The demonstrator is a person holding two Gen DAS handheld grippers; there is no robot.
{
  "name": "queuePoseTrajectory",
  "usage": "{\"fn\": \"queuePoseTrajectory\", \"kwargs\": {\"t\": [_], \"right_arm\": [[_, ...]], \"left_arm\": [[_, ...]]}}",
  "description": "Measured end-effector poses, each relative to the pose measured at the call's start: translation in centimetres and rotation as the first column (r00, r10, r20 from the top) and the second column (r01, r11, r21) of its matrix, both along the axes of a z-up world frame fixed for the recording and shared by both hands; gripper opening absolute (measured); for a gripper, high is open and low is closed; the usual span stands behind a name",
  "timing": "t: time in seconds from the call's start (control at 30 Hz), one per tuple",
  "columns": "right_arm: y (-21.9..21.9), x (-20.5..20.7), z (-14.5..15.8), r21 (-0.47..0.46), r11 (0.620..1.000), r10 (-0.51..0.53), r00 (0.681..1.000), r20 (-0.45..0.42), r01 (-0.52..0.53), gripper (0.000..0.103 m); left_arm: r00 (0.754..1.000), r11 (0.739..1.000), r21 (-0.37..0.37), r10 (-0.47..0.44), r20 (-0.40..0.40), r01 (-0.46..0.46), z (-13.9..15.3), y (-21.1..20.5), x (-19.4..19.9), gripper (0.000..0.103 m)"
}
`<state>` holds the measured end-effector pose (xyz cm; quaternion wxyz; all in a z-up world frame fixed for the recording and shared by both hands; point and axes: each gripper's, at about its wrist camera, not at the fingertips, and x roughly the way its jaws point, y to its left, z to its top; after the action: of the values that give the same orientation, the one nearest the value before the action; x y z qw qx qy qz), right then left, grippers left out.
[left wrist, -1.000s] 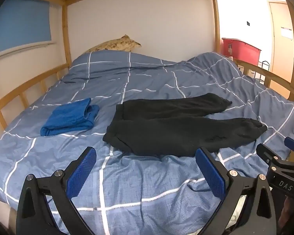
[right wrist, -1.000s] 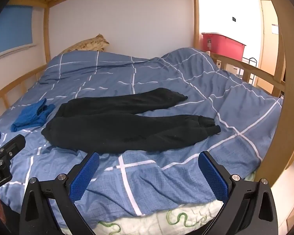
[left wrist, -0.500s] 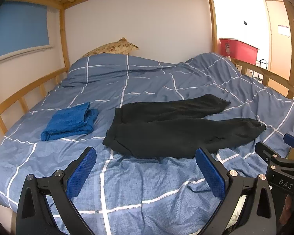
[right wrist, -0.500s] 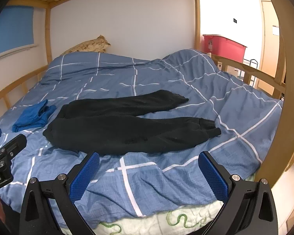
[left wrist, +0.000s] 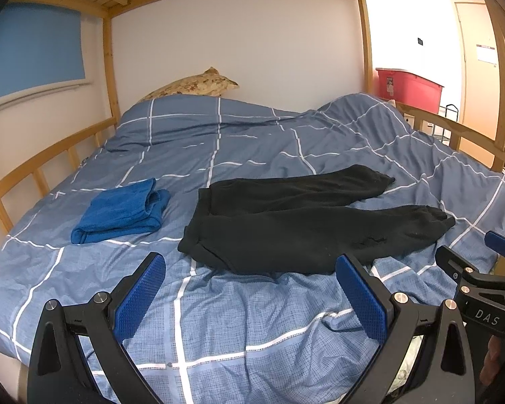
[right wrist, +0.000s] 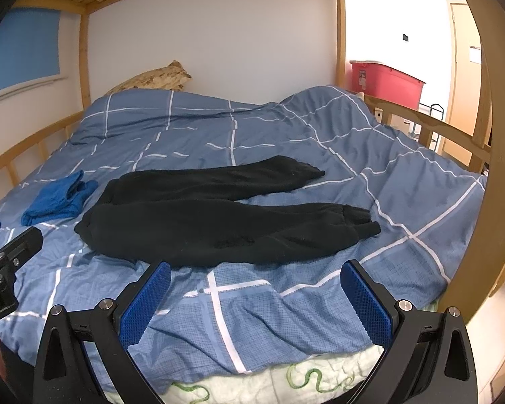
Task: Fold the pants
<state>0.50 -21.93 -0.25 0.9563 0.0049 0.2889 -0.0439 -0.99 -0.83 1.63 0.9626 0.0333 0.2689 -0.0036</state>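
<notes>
Black pants lie flat on the blue checked duvet, waistband to the left, both legs spread toward the right; they also show in the right wrist view. My left gripper is open and empty, just short of the pants' near edge below the waistband. My right gripper is open and empty, in front of the near leg. The right gripper also shows at the right edge of the left wrist view.
A folded blue garment lies left of the pants. Wooden bunk rails run along the left side, and a thick post stands at the right. A pillow lies at the head. A red bin is beyond the bed.
Both grippers have drifted slightly, so the bed and pants sit a little lower and further in view. Both stay open. The pants have not moved.
</notes>
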Motion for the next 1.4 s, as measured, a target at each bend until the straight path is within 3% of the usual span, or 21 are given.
{"fn": "queuePoseTrajectory", "kwargs": {"t": [1.4], "right_arm": [[0.18,-0.17,0.62,-0.015,1.000,0.005,1.000,0.012,-0.005,0.102]], "left_arm": [[1.000,1.000,-0.001,0.000,0.004,0.000,0.12,0.20,0.07,0.103]]}}
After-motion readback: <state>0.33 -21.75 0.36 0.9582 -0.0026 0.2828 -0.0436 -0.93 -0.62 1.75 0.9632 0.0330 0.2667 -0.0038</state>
